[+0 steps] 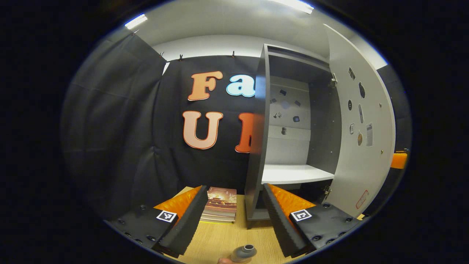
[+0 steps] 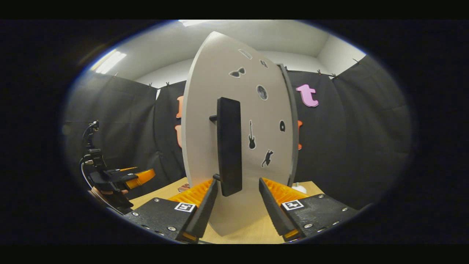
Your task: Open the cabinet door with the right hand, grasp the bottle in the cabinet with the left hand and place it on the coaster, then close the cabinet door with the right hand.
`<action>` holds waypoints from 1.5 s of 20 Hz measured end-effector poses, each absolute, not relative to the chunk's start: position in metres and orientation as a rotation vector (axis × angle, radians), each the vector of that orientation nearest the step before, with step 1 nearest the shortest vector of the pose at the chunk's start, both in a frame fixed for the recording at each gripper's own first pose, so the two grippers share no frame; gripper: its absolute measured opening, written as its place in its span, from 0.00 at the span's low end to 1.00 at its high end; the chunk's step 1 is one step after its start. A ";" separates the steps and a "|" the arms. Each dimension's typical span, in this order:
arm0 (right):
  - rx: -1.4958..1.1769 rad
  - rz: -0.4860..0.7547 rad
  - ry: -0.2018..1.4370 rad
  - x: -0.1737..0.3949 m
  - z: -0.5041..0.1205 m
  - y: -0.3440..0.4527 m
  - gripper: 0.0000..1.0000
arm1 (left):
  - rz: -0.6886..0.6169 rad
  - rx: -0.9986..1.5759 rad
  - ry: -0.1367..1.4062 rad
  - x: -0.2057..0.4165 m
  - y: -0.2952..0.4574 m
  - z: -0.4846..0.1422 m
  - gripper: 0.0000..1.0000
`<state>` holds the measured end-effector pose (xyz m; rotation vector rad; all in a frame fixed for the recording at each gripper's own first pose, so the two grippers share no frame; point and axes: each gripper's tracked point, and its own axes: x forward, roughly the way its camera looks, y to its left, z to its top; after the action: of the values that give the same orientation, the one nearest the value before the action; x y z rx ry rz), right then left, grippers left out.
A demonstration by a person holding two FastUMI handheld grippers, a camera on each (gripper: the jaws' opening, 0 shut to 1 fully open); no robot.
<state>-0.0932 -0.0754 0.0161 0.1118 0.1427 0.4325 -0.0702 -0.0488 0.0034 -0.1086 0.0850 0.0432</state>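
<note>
The grey cabinet [image 1: 289, 121] stands open, and its white shelf [image 1: 293, 174] holds nothing. Its pale door [image 1: 361, 128] is swung out to the right. A small grey bottle [image 1: 243, 253] stands upright on the wooden table [image 1: 220, 238], low between the fingers of my left gripper [image 1: 235, 187], which is open and above it. A pinkish sliver [image 1: 222, 261] shows at the bottle's base; I cannot tell what it is. In the right gripper view the door [image 2: 267, 110] faces me. My right gripper [image 2: 237, 181] is open, with its fingers either side of the lower end of the black handle [image 2: 229, 146].
A stack of books [image 1: 221, 203] lies on the table left of the cabinet. The left gripper and the hand holding it [image 2: 110, 179] show at the far left of the right gripper view. Black cloth walls close off the back and sides.
</note>
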 end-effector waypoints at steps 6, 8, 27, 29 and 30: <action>0.021 0.431 0.127 -0.062 0.016 -0.011 0.60 | 0.024 -0.114 0.079 -0.019 -0.005 -0.006 0.99; 0.006 0.404 0.124 -0.047 0.014 0.013 0.57 | 0.008 -0.118 0.073 -0.005 0.008 -0.008 0.95; 0.113 0.349 0.148 0.038 0.000 0.096 0.51 | 0.012 -0.106 0.089 0.032 0.046 -0.008 0.97; 0.135 0.363 0.165 0.040 -0.003 0.095 0.61 | 0.017 -0.094 0.093 0.031 0.043 -0.008 0.97; 0.132 0.369 0.165 0.040 -0.005 0.094 0.65 | 0.015 -0.091 0.097 0.031 0.040 -0.008 0.99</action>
<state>0.0404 0.0943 -0.0046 0.1324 0.1653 0.3687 0.0313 0.0402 -0.0076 -0.0910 0.0972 0.0154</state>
